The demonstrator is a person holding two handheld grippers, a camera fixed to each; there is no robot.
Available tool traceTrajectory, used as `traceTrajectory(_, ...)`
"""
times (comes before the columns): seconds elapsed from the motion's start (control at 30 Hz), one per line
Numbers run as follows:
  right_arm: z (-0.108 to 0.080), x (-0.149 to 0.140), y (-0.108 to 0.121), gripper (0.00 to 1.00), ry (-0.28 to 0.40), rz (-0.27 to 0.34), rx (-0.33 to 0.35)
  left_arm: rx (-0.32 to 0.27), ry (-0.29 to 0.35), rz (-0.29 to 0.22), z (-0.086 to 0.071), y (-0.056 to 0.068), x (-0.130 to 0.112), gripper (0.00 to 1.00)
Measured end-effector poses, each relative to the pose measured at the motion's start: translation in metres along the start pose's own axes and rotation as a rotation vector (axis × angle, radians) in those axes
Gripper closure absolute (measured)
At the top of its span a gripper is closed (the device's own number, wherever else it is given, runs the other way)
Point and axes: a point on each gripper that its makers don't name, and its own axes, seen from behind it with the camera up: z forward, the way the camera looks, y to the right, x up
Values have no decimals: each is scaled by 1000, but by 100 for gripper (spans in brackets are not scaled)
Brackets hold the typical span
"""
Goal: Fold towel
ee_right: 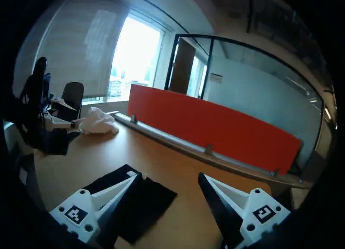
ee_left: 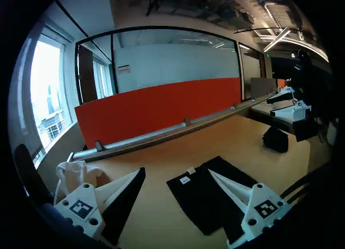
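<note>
One smooth, wood-toned table point(ee_left: 207, 137) point(ee_right: 129, 150) spans both views. Along its far edge stands one long, matte orange partition point(ee_left: 159, 104) point(ee_right: 215, 124) on a grey rail. One black towel point(ee_left: 207, 197) point(ee_right: 148, 201), a soft rectangle with a small white tag, lies flat on the table near the front. One crumpled white cloth point(ee_left: 75, 171) point(ee_right: 97, 122) sits at the table's window end, and one small black pouch point(ee_left: 276, 139) sits farther along. There are two tongs, each with two pointed white fingers faced in black. The left tongs point(ee_left: 177, 173) gape wide over the towel's edge, holding nothing. The right tongs point(ee_right: 170, 175) are equally spread and empty.
</note>
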Motion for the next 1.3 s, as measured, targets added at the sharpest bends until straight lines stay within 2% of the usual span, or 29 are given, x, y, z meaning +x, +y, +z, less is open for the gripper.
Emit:
traceTrajectory(0.17, 6, -11, -11, 0, -25, -3, 43, -28, -31, 13, 2, 9, -16, 3)
traceTrajectory(0.43, 15, -37, -27, 0, -80, -15, 99, -72, -88, 4, 9, 23, -47, 3)
traceTrajectory(0.9, 32, -104, -52, 0, -185, -32, 159, -122, -168, 16, 27, 44, -100, 3)
traceTrajectory(1.3, 41, -158, -76, 0, -261, -35, 223, -184, -260, 21, 37, 70, -155, 3)
